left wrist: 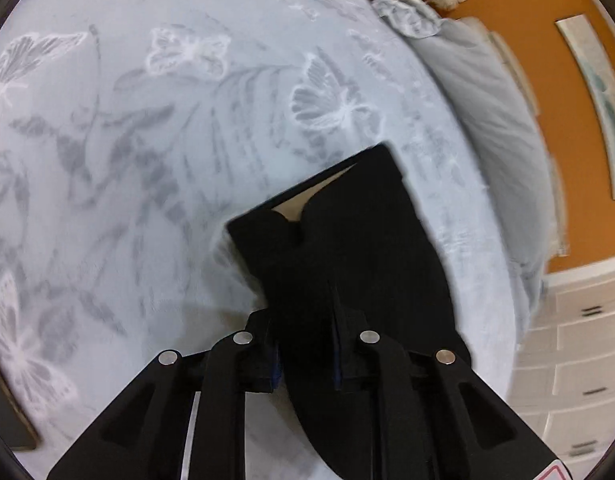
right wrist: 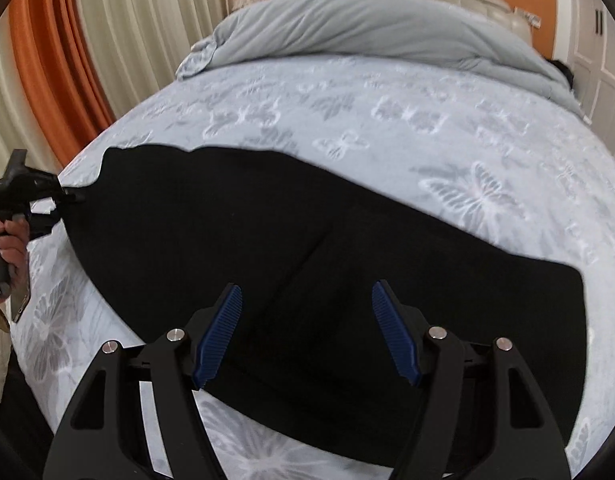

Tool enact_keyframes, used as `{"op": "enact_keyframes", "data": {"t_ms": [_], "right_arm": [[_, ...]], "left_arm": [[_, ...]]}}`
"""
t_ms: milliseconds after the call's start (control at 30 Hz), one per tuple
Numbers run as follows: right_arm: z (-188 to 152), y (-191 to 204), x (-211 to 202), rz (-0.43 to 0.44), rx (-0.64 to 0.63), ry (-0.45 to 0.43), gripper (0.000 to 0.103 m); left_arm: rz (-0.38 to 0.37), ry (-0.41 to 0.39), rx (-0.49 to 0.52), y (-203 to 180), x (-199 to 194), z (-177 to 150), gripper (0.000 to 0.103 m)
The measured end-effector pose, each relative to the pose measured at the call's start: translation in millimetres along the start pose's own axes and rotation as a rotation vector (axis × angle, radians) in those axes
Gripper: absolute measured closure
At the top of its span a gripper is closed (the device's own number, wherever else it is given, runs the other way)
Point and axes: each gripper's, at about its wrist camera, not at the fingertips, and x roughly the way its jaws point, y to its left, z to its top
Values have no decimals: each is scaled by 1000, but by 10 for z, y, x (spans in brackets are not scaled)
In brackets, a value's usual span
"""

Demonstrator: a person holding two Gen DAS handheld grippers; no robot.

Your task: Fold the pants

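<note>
Black pants [right wrist: 307, 248] lie flat across a pale blue butterfly-print bedspread [right wrist: 387, 112]. In the right wrist view they run from a narrow end at the left to a wide end at the right. My left gripper [left wrist: 303, 312] is shut on the near end of the pants [left wrist: 347, 248]. At their far end an opening shows a pale lining. The same left gripper [right wrist: 47, 196] appears at the right wrist view's left edge, pinching that narrow end, with a hand [right wrist: 9, 244] on its handle. My right gripper [right wrist: 306, 285] is open above the middle of the pants, blue pads [right wrist: 223, 332] apart.
A grey rolled duvet [right wrist: 367, 28] lies along the headboard end of the bed. Orange and cream curtains [right wrist: 67, 60] hang at the left. White drawers [left wrist: 579, 340] stand past the bed's edge under an orange wall [left wrist: 547, 80]. A flat phone-like object [right wrist: 21, 300] rests near the bed's left edge.
</note>
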Motion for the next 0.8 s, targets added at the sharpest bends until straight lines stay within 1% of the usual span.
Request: {"op": "enact_keyframes", "data": {"t_ms": [33, 100, 133, 200, 267, 300, 333, 367, 400, 433, 467, 533, 567, 633, 700, 733, 767, 800], "right_arm": [[3, 56, 15, 27, -3, 2, 37], [-4, 162, 34, 50, -21, 6, 37], [-13, 225, 48, 55, -35, 8, 37], [-40, 321, 75, 60, -56, 14, 37], [-70, 385, 104, 62, -69, 23, 37], [-83, 406, 113, 57, -75, 24, 37], [-88, 411, 121, 55, -78, 25, 37], [-89, 408, 126, 54, -81, 27, 36], [-87, 399, 130, 54, -77, 26, 36], [-80, 387, 137, 60, -70, 29, 36], [-76, 380, 143, 62, -67, 30, 36], [-71, 374, 148, 61, -64, 31, 36], [-73, 381, 152, 58, -67, 31, 36], [-76, 399, 159, 54, -76, 35, 36], [-74, 409, 164, 50, -81, 36, 35], [-74, 416, 169, 51, -83, 36, 33], [-73, 420, 175, 49, -85, 36, 32], [-74, 423, 186, 48, -87, 37, 32]], "left_arm": [[1, -21, 32, -30, -74, 9, 84], [-32, -51, 103, -125, -163, -29, 84], [-40, -66, 128, -130, -205, -55, 84], [-62, -107, 215, -231, -231, -58, 88], [-71, -153, 312, -399, -255, -86, 88], [-82, -171, 347, -455, -273, -101, 87], [-69, -185, 379, -524, -307, -118, 84], [-33, -182, 382, -556, -273, -97, 80], [2, -162, 368, -565, -207, -49, 75], [30, -138, 346, -513, -185, -53, 73], [56, -106, 304, -439, -133, -36, 73], [93, -70, 232, -294, -57, 18, 73], [98, -65, 213, -241, -63, 12, 73], [74, -68, 162, -170, -151, -11, 73], [54, -99, 175, -191, -297, -104, 73], [61, -133, 201, -257, -404, -168, 70], [67, -164, 217, -305, -482, -217, 53], [68, -195, 231, -340, -550, -265, 33]]}}
